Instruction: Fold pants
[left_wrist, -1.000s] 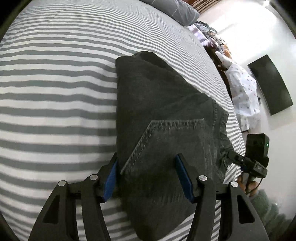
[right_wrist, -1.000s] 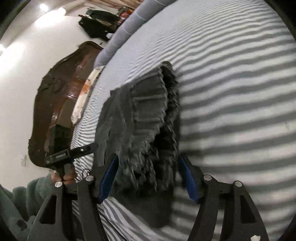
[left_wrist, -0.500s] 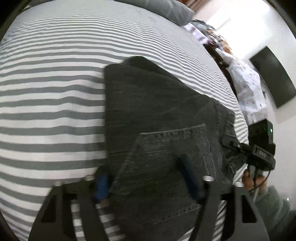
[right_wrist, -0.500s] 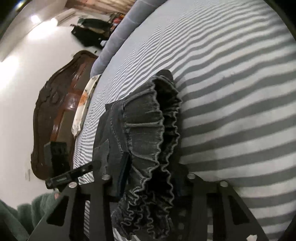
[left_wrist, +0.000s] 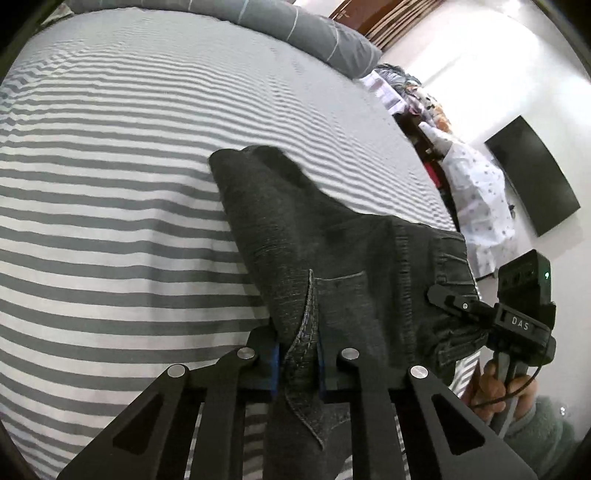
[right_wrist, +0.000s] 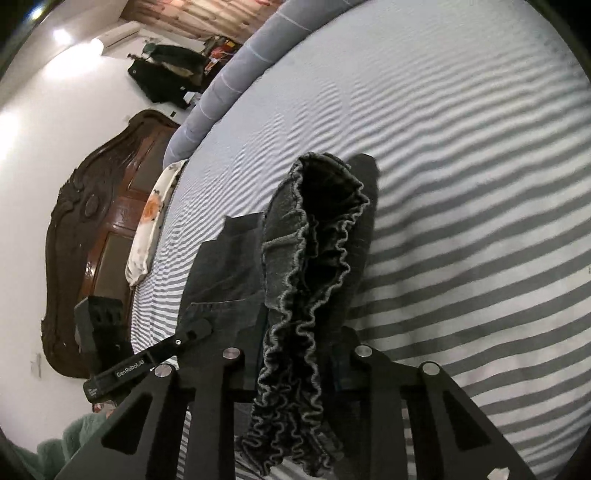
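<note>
The dark grey denim pants (left_wrist: 332, 243) are folded and held up above the striped bed (left_wrist: 110, 221). My left gripper (left_wrist: 298, 363) is shut on the pants at the back pocket edge. My right gripper (right_wrist: 295, 363) is shut on the ruffled elastic waistband (right_wrist: 314, 258) of the pants. The right gripper also shows in the left wrist view (left_wrist: 480, 314), at the waistband side. The left gripper shows in the right wrist view (right_wrist: 162, 350), to the left of the pants. The far folded end of the pants hangs towards the bed.
A grey pillow (left_wrist: 295, 29) lies at the bed's far end. A dark wooden headboard (right_wrist: 92, 240) and a floral pillow (right_wrist: 151, 221) stand at the left. A black TV (left_wrist: 532, 181) hangs on the wall, with clothes (left_wrist: 476, 199) beside the bed.
Both grippers have closed on the pants, which lay on the bed between open jaws a second ago. The pants are now bunched and lifted off the sheet.
</note>
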